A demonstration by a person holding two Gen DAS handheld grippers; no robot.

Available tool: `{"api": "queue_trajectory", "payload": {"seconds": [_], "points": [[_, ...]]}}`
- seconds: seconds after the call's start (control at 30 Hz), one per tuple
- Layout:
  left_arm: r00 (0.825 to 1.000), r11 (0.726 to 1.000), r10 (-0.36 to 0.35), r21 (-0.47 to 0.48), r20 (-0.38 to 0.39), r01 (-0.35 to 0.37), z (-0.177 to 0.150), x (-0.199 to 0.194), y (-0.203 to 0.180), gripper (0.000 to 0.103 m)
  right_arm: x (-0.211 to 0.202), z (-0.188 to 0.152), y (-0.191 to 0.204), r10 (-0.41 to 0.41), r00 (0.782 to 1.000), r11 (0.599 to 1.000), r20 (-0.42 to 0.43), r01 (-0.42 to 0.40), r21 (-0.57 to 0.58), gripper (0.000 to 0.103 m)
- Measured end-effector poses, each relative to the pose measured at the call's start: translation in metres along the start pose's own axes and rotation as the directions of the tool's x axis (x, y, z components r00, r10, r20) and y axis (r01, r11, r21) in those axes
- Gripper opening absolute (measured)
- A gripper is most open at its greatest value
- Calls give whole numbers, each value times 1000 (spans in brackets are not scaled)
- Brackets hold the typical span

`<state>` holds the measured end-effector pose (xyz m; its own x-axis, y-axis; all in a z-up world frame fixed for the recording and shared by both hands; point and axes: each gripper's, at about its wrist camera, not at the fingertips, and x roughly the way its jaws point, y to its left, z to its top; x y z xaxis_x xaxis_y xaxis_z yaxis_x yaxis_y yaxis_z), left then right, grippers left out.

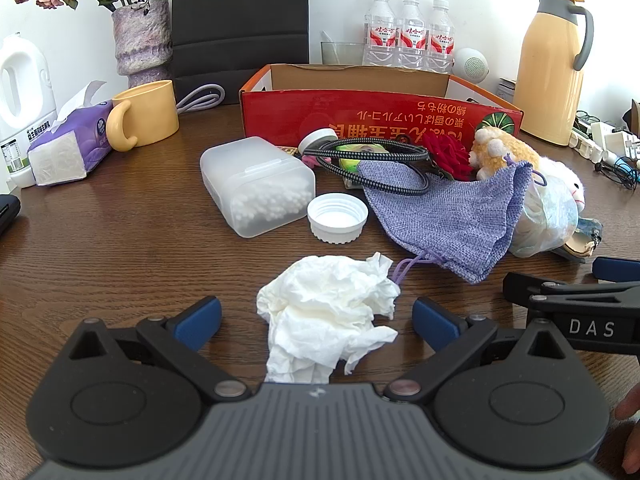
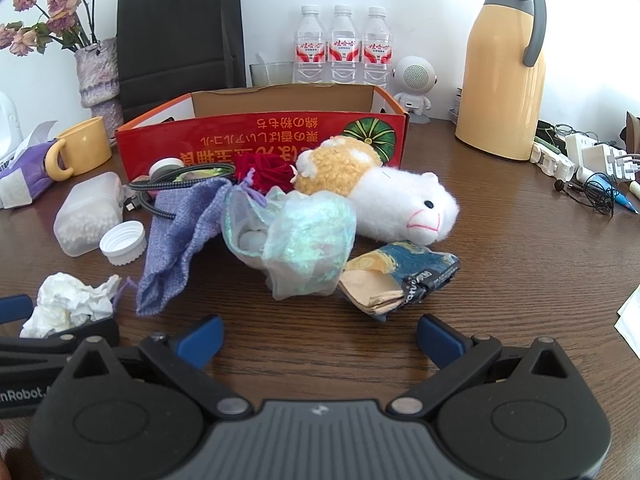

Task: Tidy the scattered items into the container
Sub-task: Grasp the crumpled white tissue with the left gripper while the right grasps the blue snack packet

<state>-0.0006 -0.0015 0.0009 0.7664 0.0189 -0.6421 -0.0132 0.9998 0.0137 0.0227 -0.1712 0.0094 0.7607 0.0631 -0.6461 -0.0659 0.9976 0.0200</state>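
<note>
A red cardboard box (image 1: 372, 120) (image 2: 224, 144) stands open at the back of the wooden table. In front of it lie a cotton-swab case (image 1: 256, 184) (image 2: 86, 212), a white cap (image 1: 337, 218) (image 2: 122, 243), a purple cloth pouch (image 1: 444, 216) (image 2: 180, 240), a braided cable (image 1: 380, 156), a red rose (image 2: 266, 174), a sheer bag (image 2: 296, 240), a plush toy (image 2: 384, 196) and a printed pouch (image 2: 404, 280). My left gripper (image 1: 316, 322) stands open with a crumpled tissue (image 1: 332, 308) (image 2: 68, 304) between its fingers, untouched. My right gripper (image 2: 320, 340) is open over bare wood, just short of the pile.
A yellow mug (image 1: 148, 114), tissue pack (image 1: 68, 140), vase (image 1: 140, 36) and white jug (image 1: 24, 92) stand at the left. Water bottles (image 2: 344, 46), a speaker (image 2: 416, 80) and a yellow thermos (image 2: 504, 68) line the back. Chargers and cables (image 2: 588, 168) lie at the right.
</note>
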Motion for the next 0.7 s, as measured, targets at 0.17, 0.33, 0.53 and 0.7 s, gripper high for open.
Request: {"api": "queue_trajectory", "payload": {"seconds": [0.17, 0.33, 0.53, 0.7], "points": [[1000, 1000, -4, 1, -1, 4, 1, 2, 0, 103, 1, 0, 1, -6, 1000, 1000, 0, 6, 1, 103], [1000, 1000, -12, 4, 2, 12, 1, 2, 2, 103, 1, 0, 0, -4, 1000, 1000, 0, 4, 1, 103], [993, 996, -93, -1, 75, 93, 6, -13, 18, 103, -24, -5, -34, 68, 998, 996, 12, -69, 49, 96], [988, 988, -154, -23, 18, 154, 15, -5, 24, 81, -22, 6, -86, 124, 990, 952, 64, -137, 274, 88]]}}
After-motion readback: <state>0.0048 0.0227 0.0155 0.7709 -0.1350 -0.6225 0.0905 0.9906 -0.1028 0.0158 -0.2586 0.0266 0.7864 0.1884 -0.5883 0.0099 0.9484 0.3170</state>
